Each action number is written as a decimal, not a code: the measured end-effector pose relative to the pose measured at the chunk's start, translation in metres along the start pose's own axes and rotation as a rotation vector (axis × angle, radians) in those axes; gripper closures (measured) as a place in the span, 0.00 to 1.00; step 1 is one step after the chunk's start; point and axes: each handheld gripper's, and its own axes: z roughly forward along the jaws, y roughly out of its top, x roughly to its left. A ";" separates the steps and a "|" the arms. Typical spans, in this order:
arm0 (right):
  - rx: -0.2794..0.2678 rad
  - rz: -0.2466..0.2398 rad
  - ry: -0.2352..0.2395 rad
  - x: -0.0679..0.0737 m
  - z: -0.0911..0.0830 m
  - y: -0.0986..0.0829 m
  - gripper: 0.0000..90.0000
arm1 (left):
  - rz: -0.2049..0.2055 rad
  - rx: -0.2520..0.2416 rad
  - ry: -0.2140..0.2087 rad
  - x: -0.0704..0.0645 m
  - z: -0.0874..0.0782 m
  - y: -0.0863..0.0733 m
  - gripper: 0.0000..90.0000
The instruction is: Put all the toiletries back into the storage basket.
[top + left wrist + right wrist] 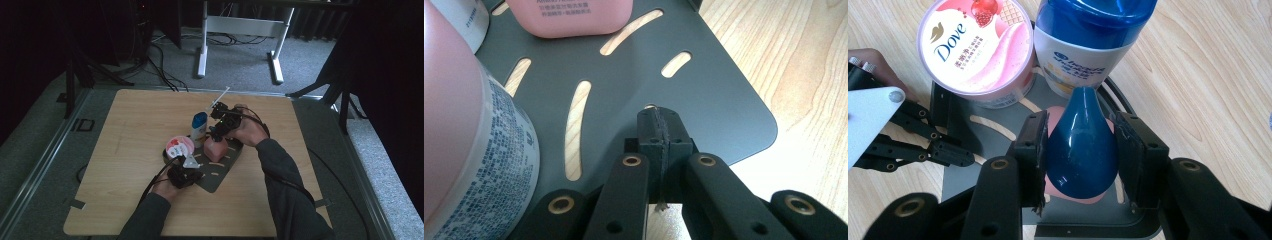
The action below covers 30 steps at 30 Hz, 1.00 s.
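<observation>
Placement step, I'd judge: right gripper (1080,150) jaws clenched on blue cap (1079,145) of pink bottle (216,148), which stands on dark slotted tray (634,75) just beside Dove tub (977,47) & blue-capped shampoo bottle (1088,42). Left gripper (660,135) jaws pressed together on tray's near edge, prob. steadying it. Next: release cap w/o tipping bottle.
</observation>
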 end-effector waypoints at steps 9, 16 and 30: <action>-0.044 0.025 -0.008 -0.004 -0.006 -0.010 0.52 | -0.006 -0.001 -0.005 0.001 0.000 0.000 1.00; -0.075 0.027 -0.038 -0.001 -0.016 -0.030 0.50 | -0.009 -0.004 -0.003 0.000 0.000 0.000 1.00; -0.212 0.122 -0.037 0.024 -0.007 -0.084 0.71 | -0.012 -0.004 -0.005 0.000 0.001 0.000 1.00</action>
